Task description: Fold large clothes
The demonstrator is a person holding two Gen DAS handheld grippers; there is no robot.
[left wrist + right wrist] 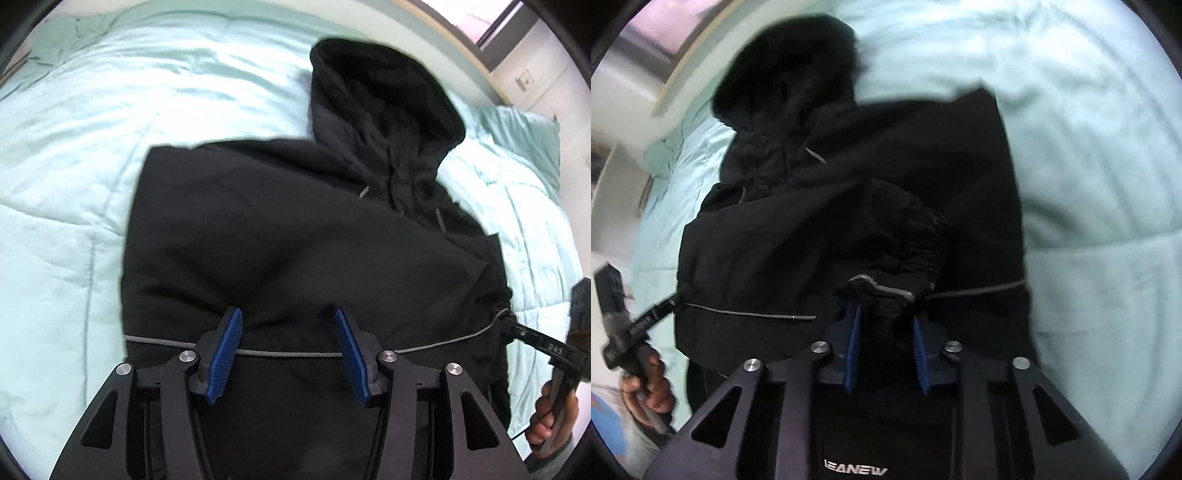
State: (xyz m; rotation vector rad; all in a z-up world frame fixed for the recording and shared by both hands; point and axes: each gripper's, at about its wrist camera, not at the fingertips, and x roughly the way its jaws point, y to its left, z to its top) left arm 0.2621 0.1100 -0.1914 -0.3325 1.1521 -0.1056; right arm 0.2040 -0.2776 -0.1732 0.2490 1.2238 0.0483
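A black hooded jacket (pixel 295 236) lies on a pale mint bedspread (pixel 92 147), hood (pixel 373 96) toward the far side, a grey reflective stripe across its lower part. In the left wrist view my left gripper (pixel 288 325) is open over the jacket's lower part, blue pads (pixel 229 350) astride the stripe, nothing between them. In the right wrist view the jacket (pixel 849 192) fills the middle, and my right gripper (pixel 886 332) is shut on a bunched fold of the jacket with a grey-edged cuff (pixel 882 291).
The other hand-held gripper (pixel 546 350) shows at the right edge, touching the jacket's corner; likewise at the left edge of the right wrist view (pixel 635 332). A wooden bed frame (pixel 461 48), a window and a wall lie beyond. A mint pillow (pixel 528 129) sits far right.
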